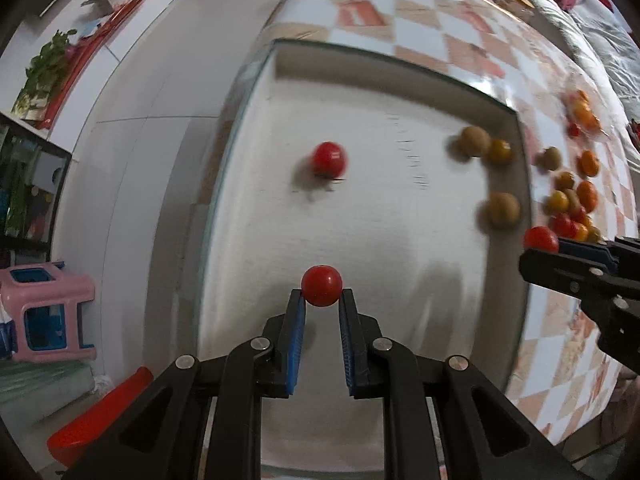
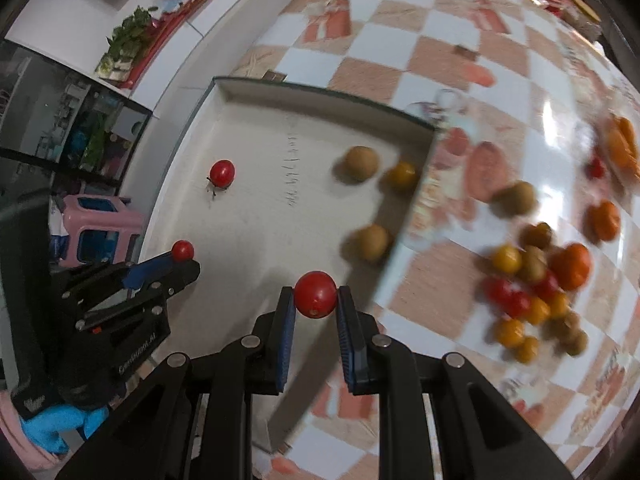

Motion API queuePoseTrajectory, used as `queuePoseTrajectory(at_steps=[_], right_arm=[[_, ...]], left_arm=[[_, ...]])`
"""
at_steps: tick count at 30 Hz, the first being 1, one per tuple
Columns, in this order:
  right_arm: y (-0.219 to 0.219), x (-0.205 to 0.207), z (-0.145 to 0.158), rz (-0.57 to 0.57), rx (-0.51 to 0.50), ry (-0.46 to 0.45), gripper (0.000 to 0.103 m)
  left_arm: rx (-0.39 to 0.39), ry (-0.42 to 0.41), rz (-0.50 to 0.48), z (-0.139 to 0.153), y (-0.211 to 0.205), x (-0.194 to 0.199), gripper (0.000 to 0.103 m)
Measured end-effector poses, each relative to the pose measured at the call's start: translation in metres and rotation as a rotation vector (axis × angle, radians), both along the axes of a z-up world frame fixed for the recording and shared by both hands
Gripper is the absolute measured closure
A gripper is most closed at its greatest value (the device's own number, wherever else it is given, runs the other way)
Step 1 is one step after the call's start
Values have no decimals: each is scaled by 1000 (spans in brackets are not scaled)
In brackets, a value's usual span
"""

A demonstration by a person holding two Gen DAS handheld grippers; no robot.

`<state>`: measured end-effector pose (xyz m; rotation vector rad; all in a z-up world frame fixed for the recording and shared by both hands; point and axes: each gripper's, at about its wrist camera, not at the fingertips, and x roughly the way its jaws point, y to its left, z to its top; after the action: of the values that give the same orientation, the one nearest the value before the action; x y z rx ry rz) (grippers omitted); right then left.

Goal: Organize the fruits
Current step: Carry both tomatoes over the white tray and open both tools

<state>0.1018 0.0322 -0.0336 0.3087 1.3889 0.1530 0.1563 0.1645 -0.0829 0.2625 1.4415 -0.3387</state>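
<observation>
Left wrist view: the left gripper [image 1: 322, 300] pinches a red cherry tomato [image 1: 321, 285] at its fingertips, above the white tray [image 1: 360, 240]. Right wrist view: the right gripper [image 2: 315, 300] pinches a second red tomato [image 2: 315, 294] between its tips, over the tray's right edge, near the loose fruit pile [image 2: 536, 288] on the checkered tablecloth [image 2: 420, 60].

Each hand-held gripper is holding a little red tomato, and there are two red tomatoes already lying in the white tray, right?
Not quite. Only one red tomato lies loose in the white tray, as the right wrist view shows. The left hand-held gripper and the right hand-held gripper do each hold a little red tomato.
</observation>
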Motion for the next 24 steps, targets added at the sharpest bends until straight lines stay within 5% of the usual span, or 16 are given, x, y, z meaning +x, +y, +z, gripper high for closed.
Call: queuePoseTrajectory(at_steps=[17, 20, 21, 22, 24], right_arm=[[33, 47, -39, 69, -118, 67, 80], [37, 48, -40, 83, -99, 69, 68], [40, 49, -40, 83, -97, 70, 50], [41, 49, -40, 84, -93, 66, 40], [43, 49, -38, 89, -83, 55, 35]], left_arm=[[6, -6, -30, -21, 15, 4, 84], [5, -4, -27, -19, 12, 6, 81], [-6, 2, -28, -18, 10, 6, 65], [-3, -4, -26, -16, 10, 4, 38], [7, -59, -14, -8, 11, 1, 23]])
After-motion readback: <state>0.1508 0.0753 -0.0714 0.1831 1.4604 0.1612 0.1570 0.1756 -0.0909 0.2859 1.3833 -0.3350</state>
